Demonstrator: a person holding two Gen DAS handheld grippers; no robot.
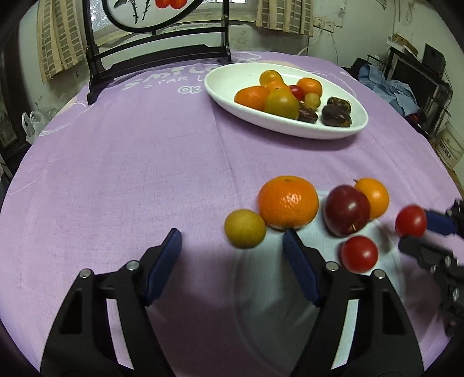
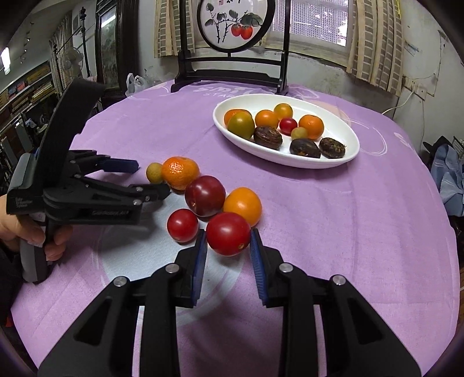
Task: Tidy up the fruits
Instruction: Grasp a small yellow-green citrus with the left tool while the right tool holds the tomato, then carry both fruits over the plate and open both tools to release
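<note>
Gripping a red tomato [image 2: 228,233], the right gripper [image 2: 228,242] hangs at six o'clock; the left gripper [image 1: 232,243] gapes empty beside the mandarin [image 1: 288,202].

Purple tablecloth [image 2: 348,217], dark wooden screen stand [image 2: 232,69] with painted round panel, curtained window [image 2: 316,26], scuffed pale wall [image 2: 420,66]

Home dining room: clothed table [image 2: 348,220], curtained window [image 2: 316,26], painted screen [image 2: 232,23]
</note>
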